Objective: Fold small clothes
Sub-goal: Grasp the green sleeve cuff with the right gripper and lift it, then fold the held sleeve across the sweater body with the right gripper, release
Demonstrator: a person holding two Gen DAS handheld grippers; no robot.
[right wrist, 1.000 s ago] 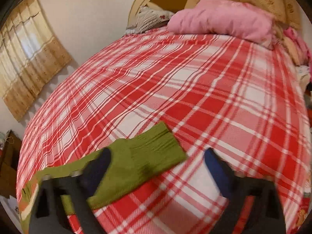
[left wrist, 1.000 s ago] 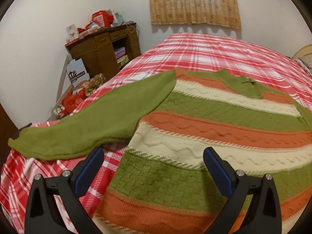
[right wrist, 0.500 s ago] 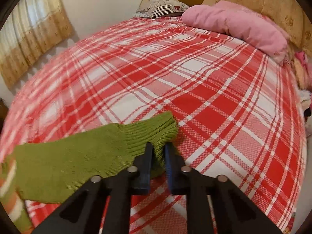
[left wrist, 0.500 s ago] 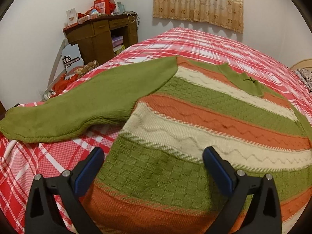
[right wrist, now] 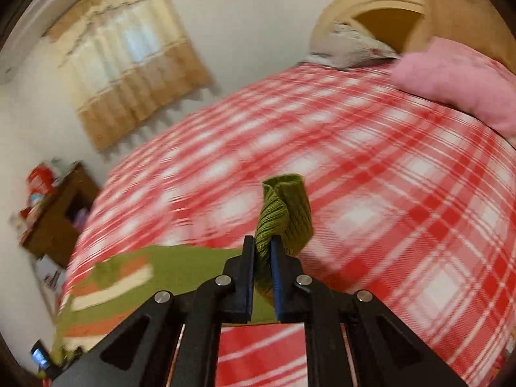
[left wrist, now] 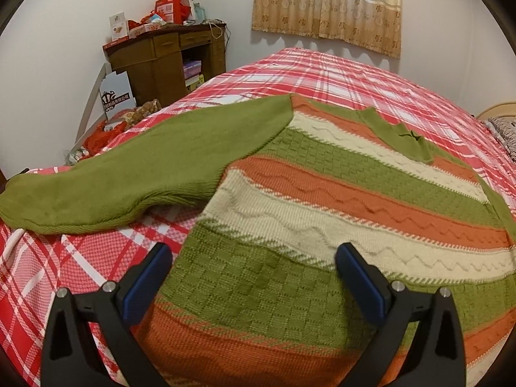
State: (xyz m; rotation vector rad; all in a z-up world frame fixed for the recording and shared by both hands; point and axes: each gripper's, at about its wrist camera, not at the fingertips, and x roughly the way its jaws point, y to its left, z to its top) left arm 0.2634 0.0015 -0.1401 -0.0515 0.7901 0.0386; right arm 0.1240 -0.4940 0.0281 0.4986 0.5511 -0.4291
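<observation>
Left wrist view: the left tongs (left wrist: 253,277) stand wide above the striped green, orange and cream knitted sweater (left wrist: 322,213), spread flat on the red plaid bed (left wrist: 354,77). Right wrist view: the right tongs (right wrist: 262,254) pinch its ribbed green cuff (right wrist: 283,206), lifted. Soft, floppy, probably stretchy knit; cuffs and hems look like the best holds.

This is a bedroom in a home. A wide bed (left wrist: 371,74) under a red and white plaid cover fills most of the room, with an arched headboard (right wrist: 387,9), a pink pillow (right wrist: 458,80) and a patterned pillow (right wrist: 351,45) at its head. A beige curtain (left wrist: 327,3) hangs on a plain white wall, and a brown wooden desk (left wrist: 161,61) in the corner is piled with boxes and packets.
</observation>
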